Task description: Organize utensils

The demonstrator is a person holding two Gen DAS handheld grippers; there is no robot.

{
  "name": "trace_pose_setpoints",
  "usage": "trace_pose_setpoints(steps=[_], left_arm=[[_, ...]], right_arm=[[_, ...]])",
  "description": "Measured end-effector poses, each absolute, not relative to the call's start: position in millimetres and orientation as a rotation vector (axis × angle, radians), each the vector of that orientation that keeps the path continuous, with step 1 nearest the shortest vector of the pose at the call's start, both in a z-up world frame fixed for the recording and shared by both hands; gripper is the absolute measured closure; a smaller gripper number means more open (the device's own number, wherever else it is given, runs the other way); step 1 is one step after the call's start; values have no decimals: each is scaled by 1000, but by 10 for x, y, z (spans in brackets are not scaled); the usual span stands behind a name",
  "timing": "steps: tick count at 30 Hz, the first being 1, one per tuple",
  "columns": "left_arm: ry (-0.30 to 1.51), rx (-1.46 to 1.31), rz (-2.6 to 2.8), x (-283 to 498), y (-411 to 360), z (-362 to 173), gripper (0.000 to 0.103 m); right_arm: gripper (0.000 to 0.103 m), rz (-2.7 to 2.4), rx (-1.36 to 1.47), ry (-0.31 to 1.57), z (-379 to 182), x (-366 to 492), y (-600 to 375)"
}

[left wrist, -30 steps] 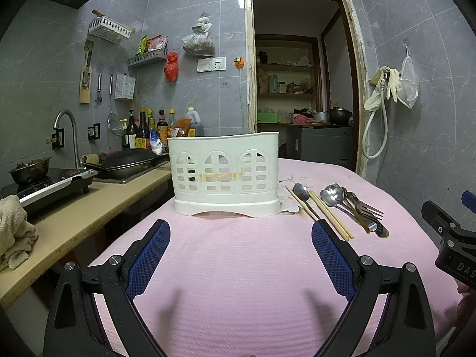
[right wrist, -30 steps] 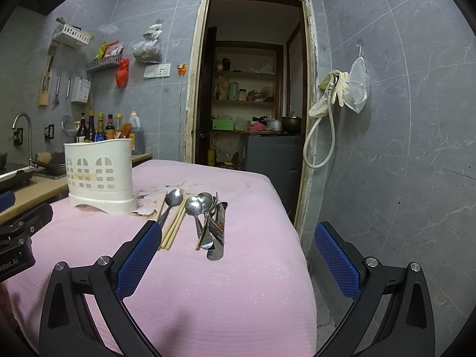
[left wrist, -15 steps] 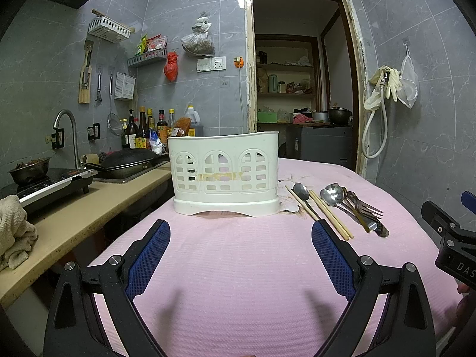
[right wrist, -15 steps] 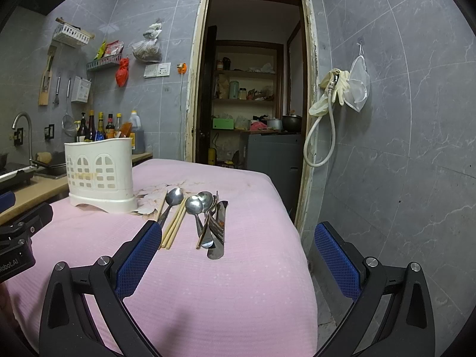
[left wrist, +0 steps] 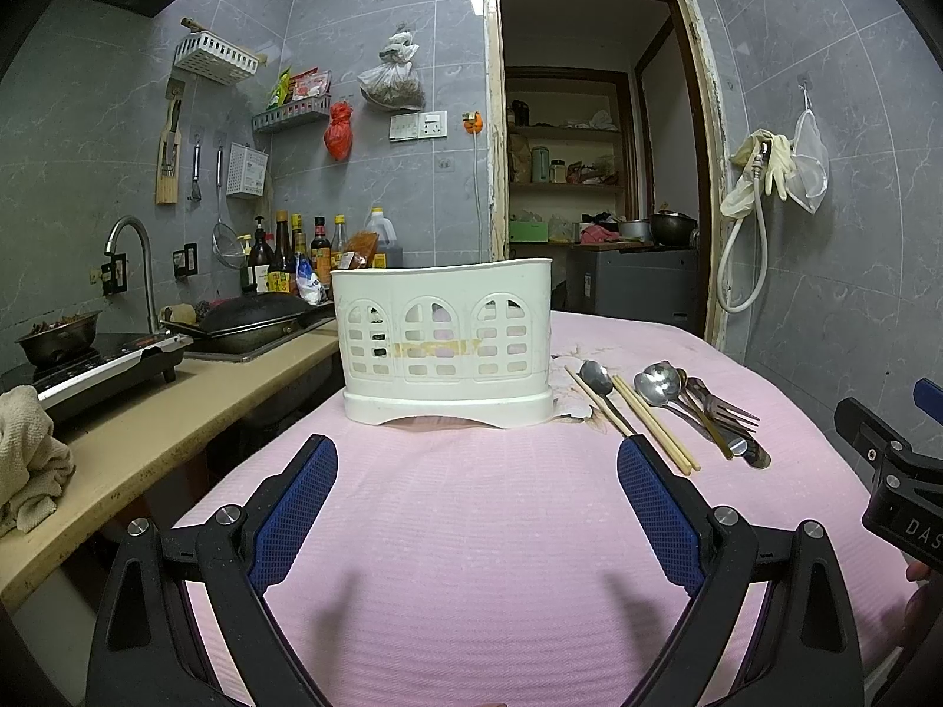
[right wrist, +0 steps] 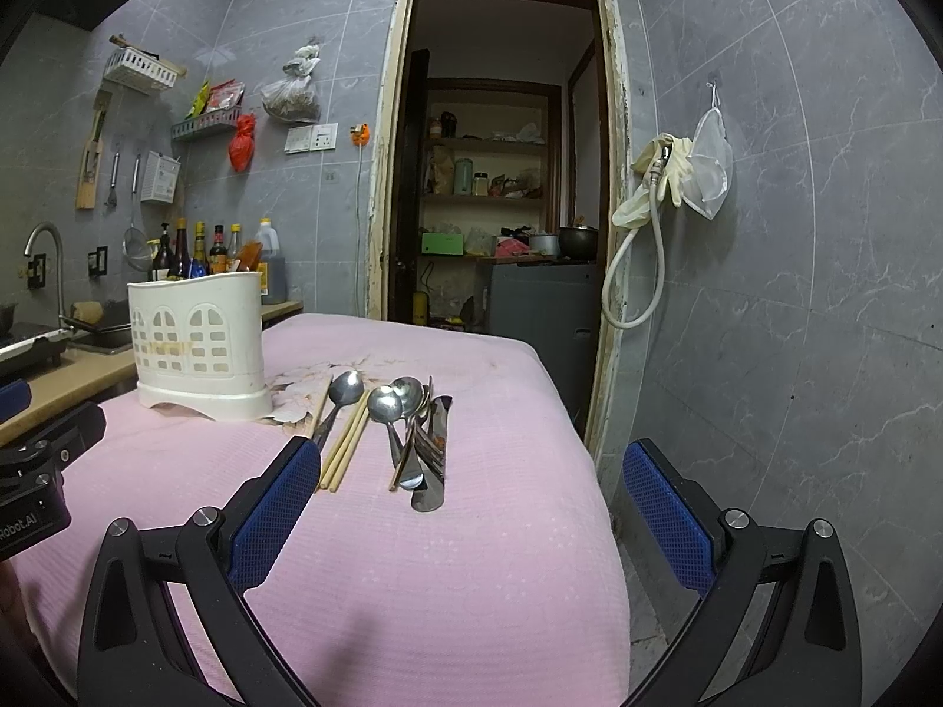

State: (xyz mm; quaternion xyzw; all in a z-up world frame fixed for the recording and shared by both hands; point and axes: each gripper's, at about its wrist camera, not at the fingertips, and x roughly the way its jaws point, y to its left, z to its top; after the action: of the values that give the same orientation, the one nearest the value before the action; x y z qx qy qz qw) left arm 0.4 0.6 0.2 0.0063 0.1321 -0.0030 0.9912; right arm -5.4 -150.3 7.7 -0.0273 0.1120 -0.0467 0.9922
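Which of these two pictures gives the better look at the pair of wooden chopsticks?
The right wrist view: the chopsticks lie near the middle, seen almost end-on along their full length, clear of the spoons. In the left wrist view, the chopsticks sit off to the right at a slant, whole but smaller and nearer the edge.

holder point(left wrist: 445, 342) 1 — spoons point(right wrist: 386, 406) 3 (at least) — chopsticks point(right wrist: 345, 448) 2
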Motion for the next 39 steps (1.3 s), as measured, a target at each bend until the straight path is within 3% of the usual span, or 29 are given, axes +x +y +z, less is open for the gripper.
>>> trace_pose_setpoints(steps=[24, 39], left_arm=[[262, 19, -6, 19, -27, -33, 10], [243, 55, -20, 465, -138, 310, 10]], right_arm=[[0, -89, -59, 231, 32, -60, -1478], [0, -152, -153, 222, 373, 216, -1733]])
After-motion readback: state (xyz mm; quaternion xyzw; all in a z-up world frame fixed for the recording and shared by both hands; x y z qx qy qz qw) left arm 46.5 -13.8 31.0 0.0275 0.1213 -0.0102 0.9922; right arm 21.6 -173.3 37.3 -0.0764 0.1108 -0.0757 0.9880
